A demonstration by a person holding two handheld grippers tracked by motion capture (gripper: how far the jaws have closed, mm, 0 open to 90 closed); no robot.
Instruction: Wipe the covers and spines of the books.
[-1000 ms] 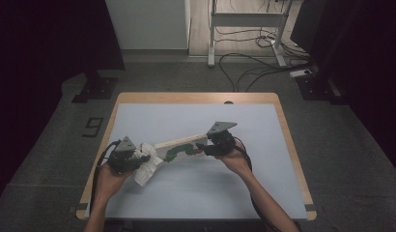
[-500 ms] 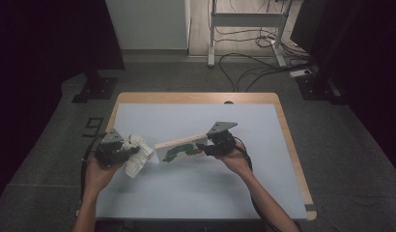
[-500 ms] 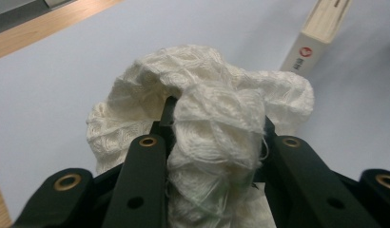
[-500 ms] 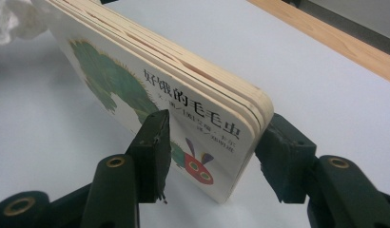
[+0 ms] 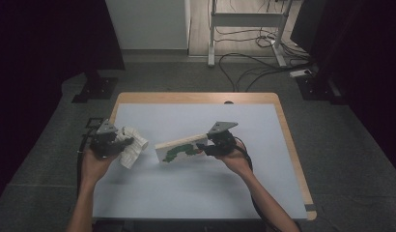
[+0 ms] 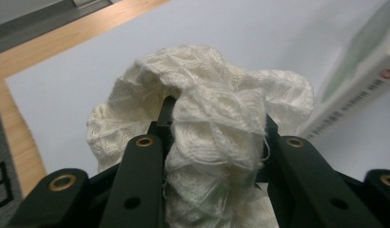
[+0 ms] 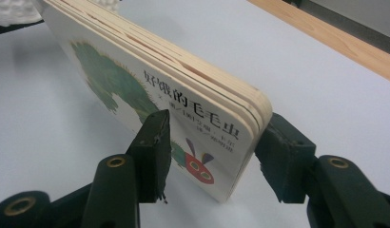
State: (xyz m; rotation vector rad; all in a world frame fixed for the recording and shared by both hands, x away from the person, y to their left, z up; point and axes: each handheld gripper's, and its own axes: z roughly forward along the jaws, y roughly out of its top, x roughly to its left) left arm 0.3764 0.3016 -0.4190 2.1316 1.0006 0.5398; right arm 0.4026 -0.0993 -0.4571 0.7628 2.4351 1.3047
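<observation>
Left gripper is clamped tight on a bunched-up white knitted cloth at the left-centre of the high view, with the cloth spilling out to its right over the pale blue table. Right gripper, just right of centre, pinches the end of a thick board book with a green caterpillar cover, holding it on edge. Cloth and book sit near each other but not touching. Upper part of the frame: desk legs and loose cables on the floor.
</observation>
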